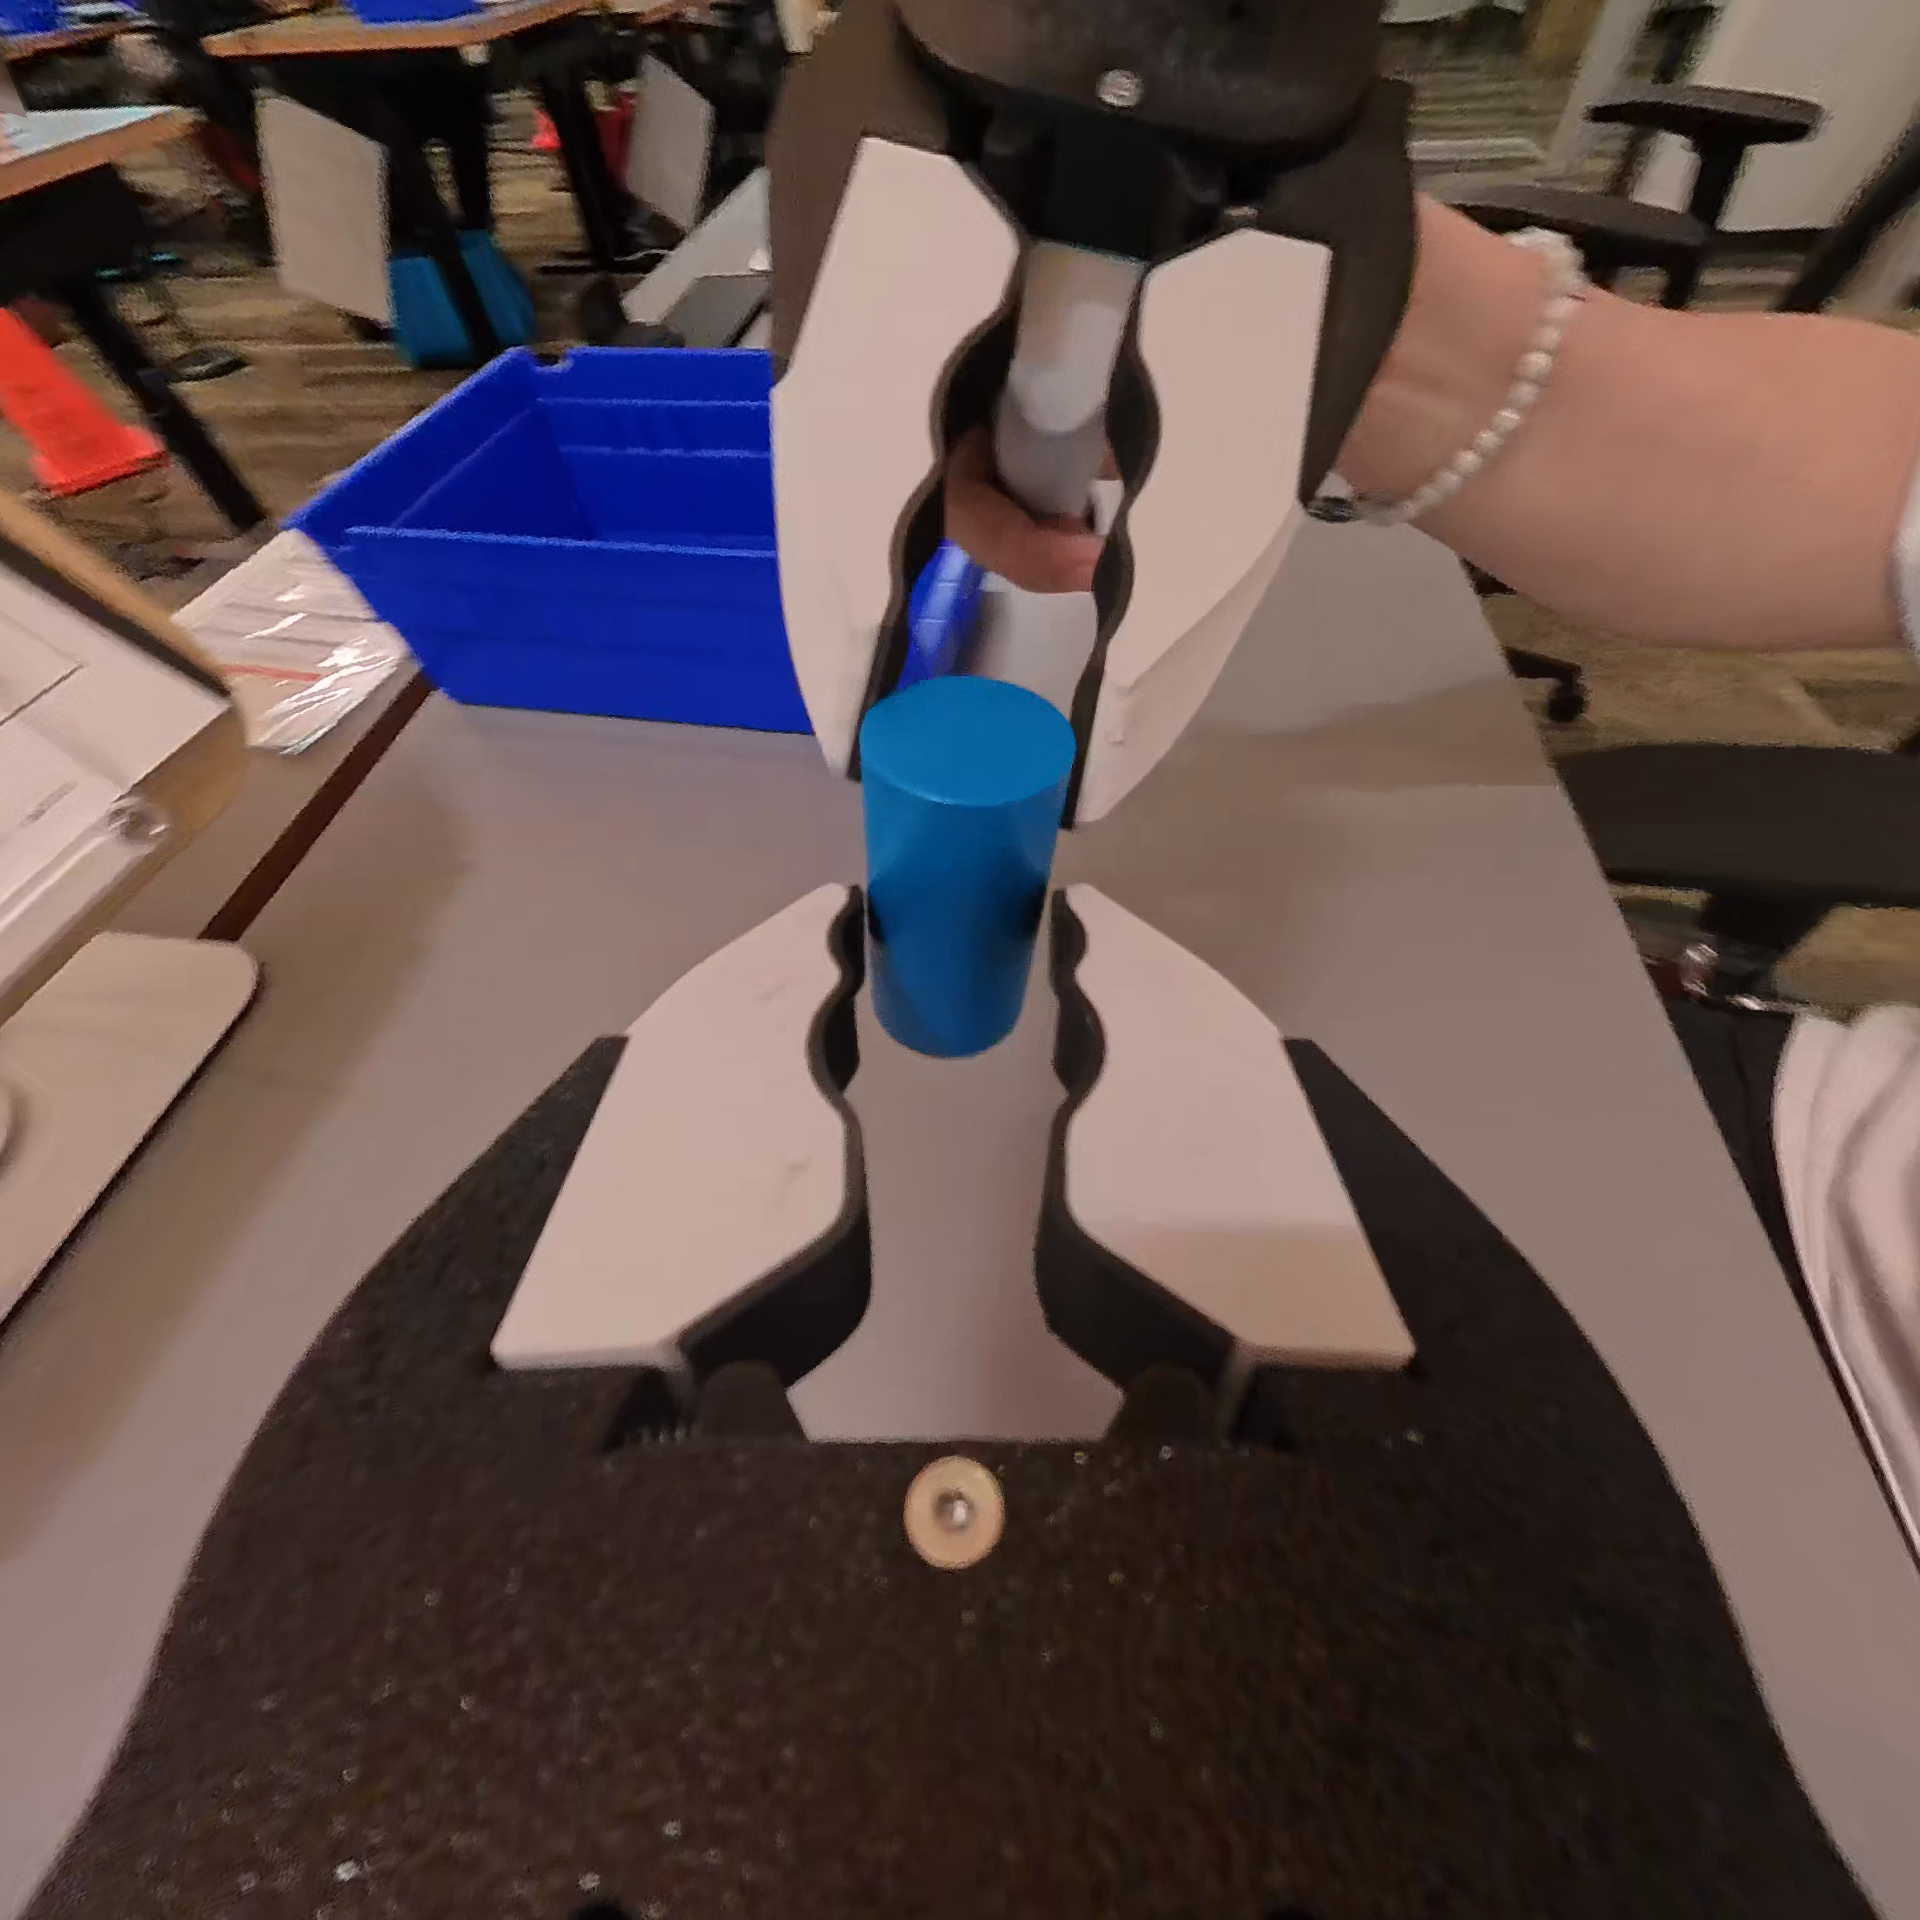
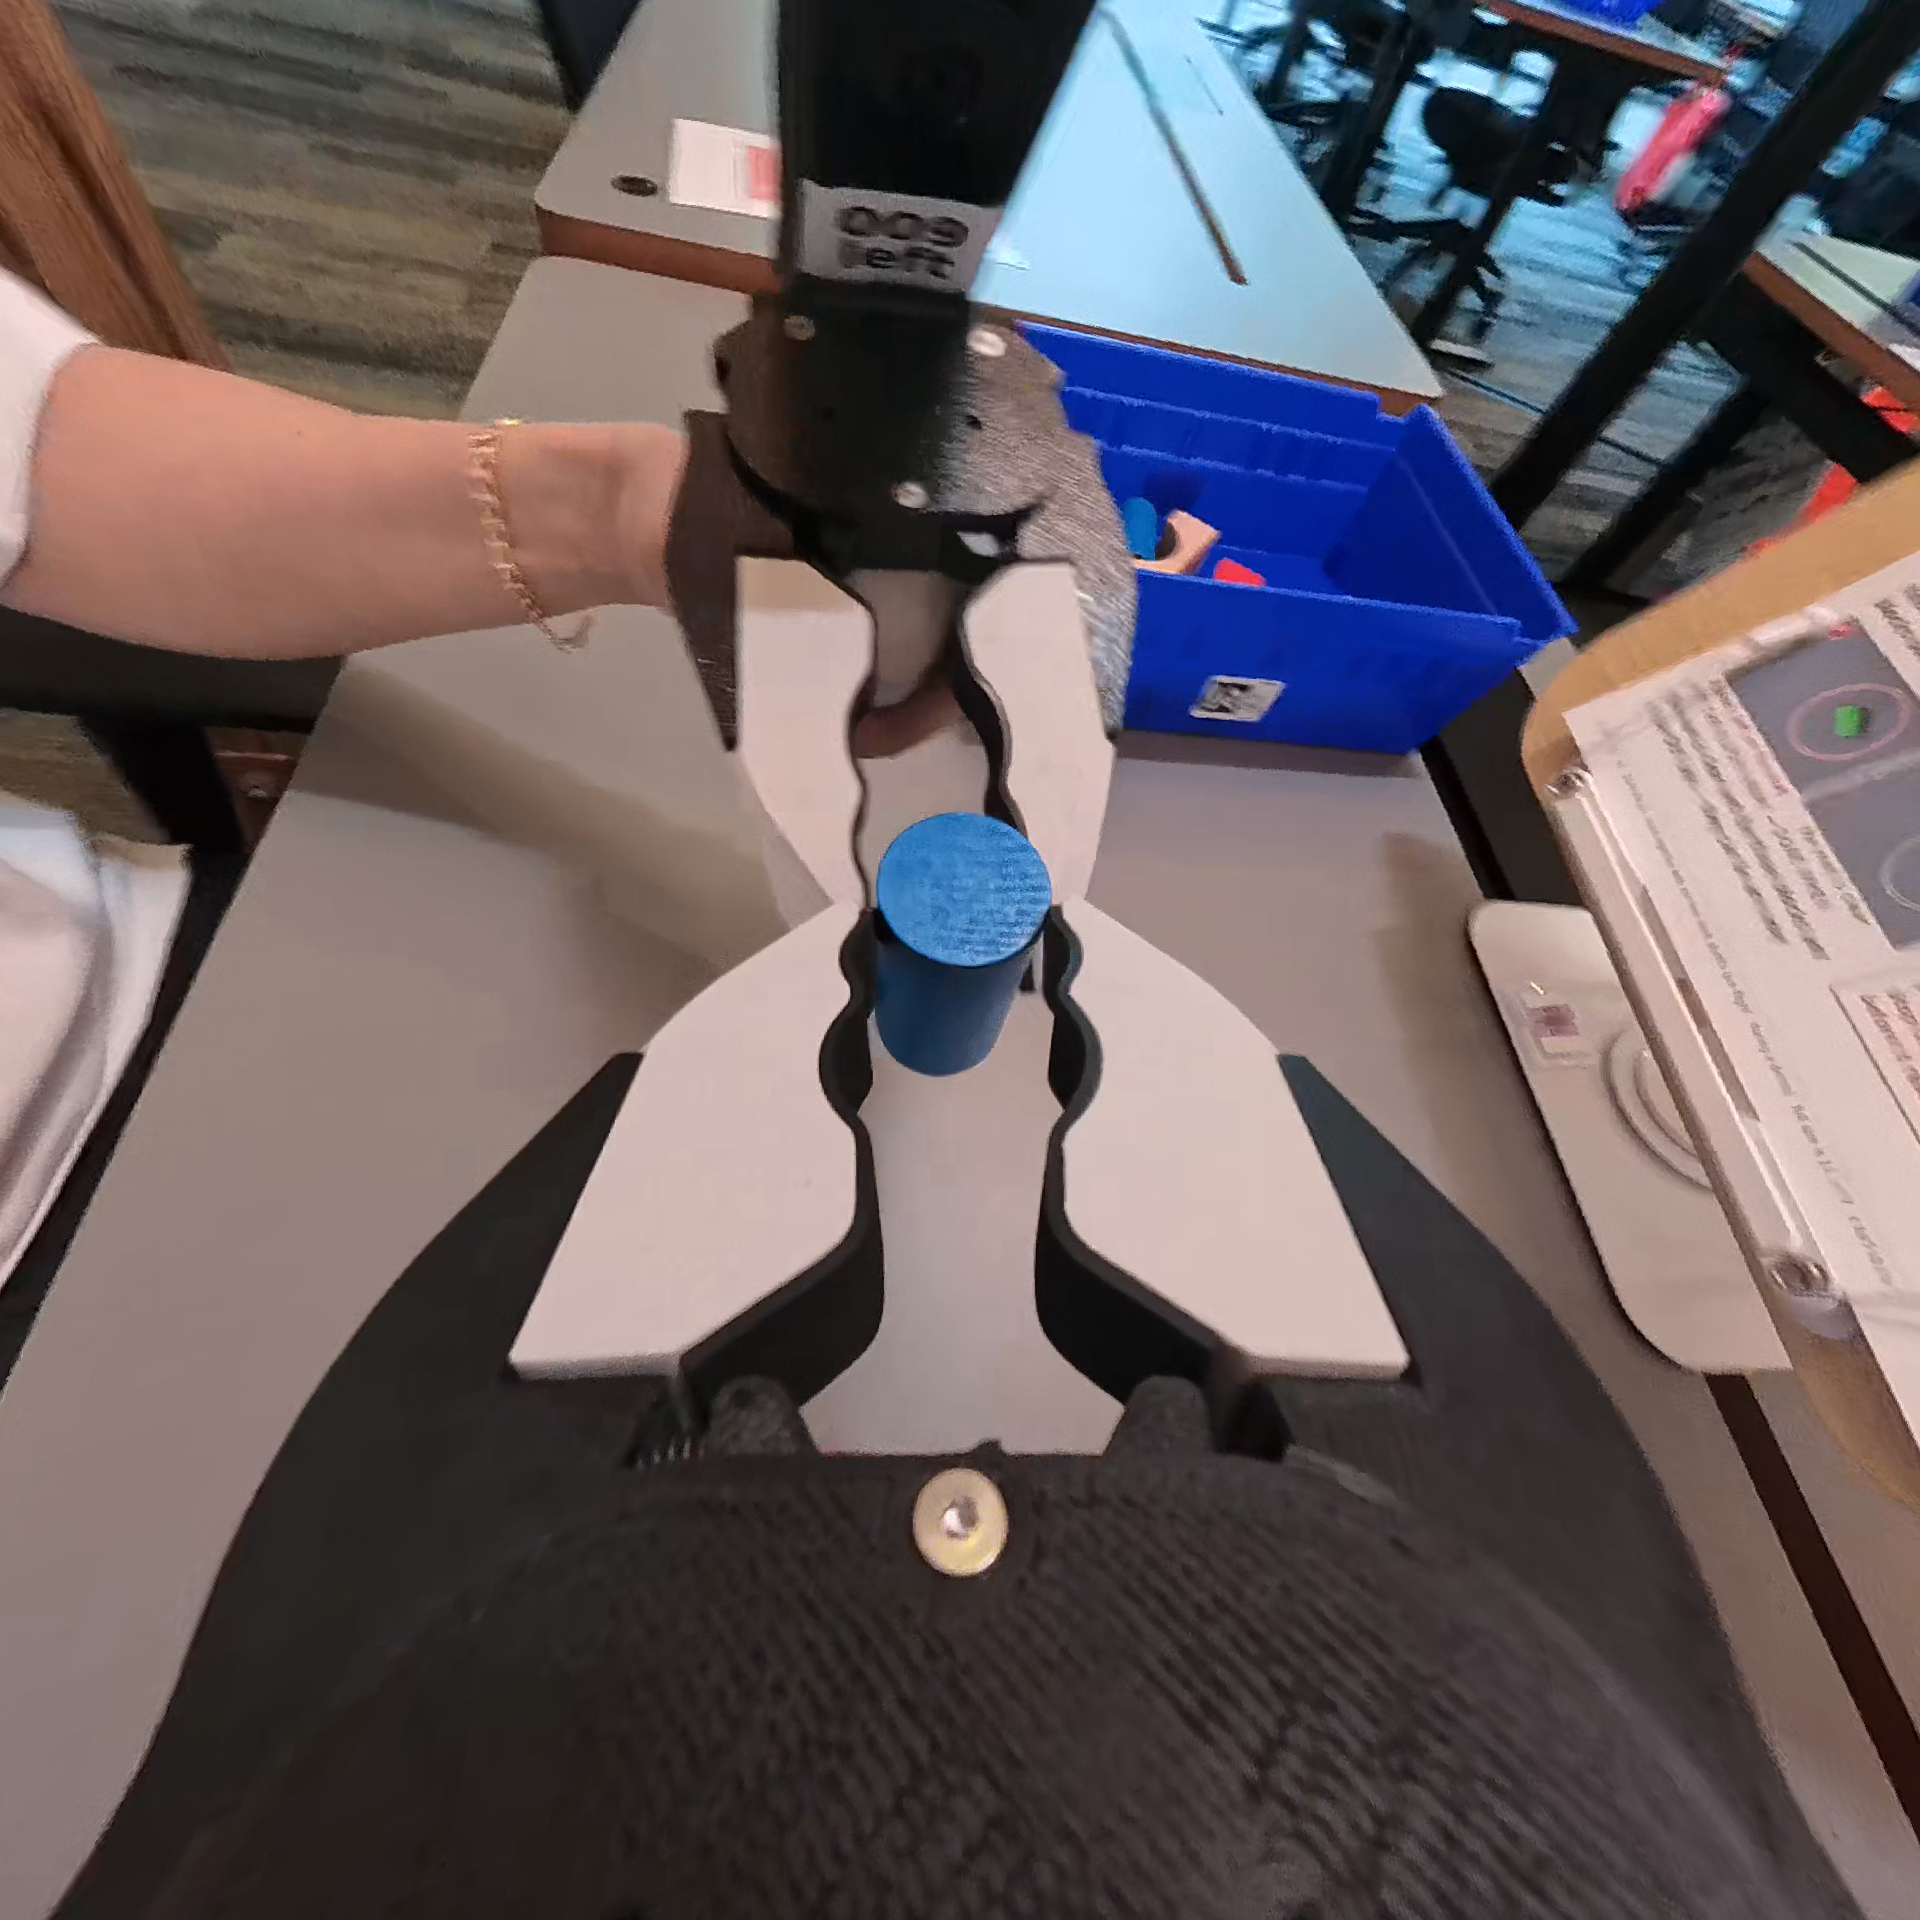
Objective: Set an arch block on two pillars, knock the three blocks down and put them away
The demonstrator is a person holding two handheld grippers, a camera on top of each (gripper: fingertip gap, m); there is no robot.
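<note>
A blue cylinder (image 1: 961,821) stands upright between both grippers over the grey table (image 1: 499,935). My left gripper (image 1: 956,920) is closed on its lower part, with both pads touching its sides. My right gripper (image 1: 971,769) reaches in from the far side, held by a hand, and its fingers clamp the cylinder's top. In the right wrist view my right gripper (image 2: 954,935) grips the cylinder (image 2: 961,894) just below its top face, and the left gripper (image 2: 940,883) comes in from the opposite side. I cannot tell whether the cylinder's base rests on the table.
A blue bin (image 1: 582,561) sits at the table's far end and holds several coloured blocks (image 2: 1174,540). A board with printed sheets (image 2: 1766,831) on a white base (image 2: 1621,1195) stands beside it. A black office chair (image 1: 1714,821) is next to the table. Less than 4 cm separates the two grippers' tips.
</note>
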